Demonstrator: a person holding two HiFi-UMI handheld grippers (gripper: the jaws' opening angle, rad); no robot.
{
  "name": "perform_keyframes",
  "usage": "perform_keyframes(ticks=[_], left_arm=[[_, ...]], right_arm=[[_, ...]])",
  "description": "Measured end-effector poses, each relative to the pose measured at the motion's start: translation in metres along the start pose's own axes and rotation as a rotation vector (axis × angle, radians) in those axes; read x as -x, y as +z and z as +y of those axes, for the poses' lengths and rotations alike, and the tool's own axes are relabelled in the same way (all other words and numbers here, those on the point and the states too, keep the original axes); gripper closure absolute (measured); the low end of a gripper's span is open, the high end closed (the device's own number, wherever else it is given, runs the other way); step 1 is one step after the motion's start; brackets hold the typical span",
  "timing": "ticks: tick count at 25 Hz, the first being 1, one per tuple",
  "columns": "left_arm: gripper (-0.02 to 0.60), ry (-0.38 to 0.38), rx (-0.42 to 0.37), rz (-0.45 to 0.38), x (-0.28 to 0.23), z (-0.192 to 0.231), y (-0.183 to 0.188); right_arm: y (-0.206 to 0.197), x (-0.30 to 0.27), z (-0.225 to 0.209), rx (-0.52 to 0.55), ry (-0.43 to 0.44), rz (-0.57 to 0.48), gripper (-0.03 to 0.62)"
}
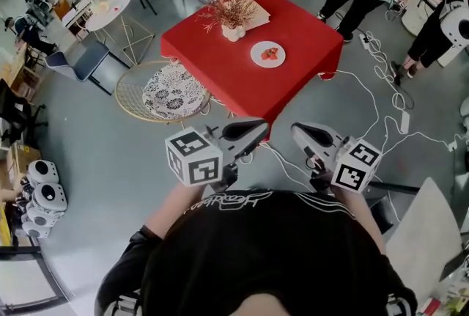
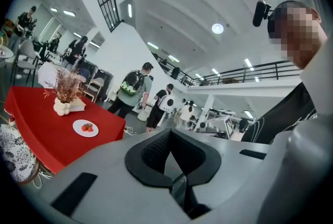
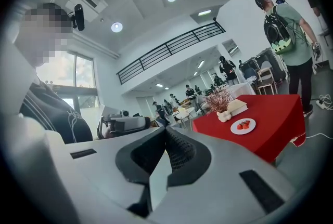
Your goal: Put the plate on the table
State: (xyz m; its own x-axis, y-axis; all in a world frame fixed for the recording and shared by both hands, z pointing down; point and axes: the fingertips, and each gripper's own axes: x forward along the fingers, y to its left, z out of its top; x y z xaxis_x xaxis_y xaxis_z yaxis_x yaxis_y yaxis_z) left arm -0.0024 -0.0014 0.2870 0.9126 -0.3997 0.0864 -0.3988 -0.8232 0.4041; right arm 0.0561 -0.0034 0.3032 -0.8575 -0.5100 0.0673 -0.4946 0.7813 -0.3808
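The plate [image 1: 267, 54] with red fruit on it sits flat on the red tabletop [image 1: 212, 65], so the job looks done. The left gripper [image 1: 258, 128] and right gripper [image 1: 298, 130] are well away from it, near the person, jaws pressed together with nothing in them

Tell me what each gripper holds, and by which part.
Nothing: left gripper and right gripper are both shut and empty; the plate sits on the red table.

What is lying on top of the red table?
A white plate with red fruit, a white vase of dried twigs, and a book behind it. The twigs cover part of the book.
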Motion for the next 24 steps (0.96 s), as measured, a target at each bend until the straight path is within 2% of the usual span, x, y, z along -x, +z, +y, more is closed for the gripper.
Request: perform_keyframes(ticks=[8, 13, 24], left_arm=[[0.574, 0.002, -0.021, -0.03, 0.002, -0.021, 0.002], [0.574, -0.01, 0.007, -0.048, 0.005, -0.027, 0.007], [0.574, -0.029, 0.016, -0.027, 0.001, -0.025, 0.006]], right_arm=[[0.002, 0.01, 0.016, 0.039, 0.029, 0.013, 0.586], [0.008, 0.01, 0.022, 0.056, 0.036, 0.016, 0.586], [0.006, 0.009, 0.02, 0.06, 0.021, 0.024, 0.586]])
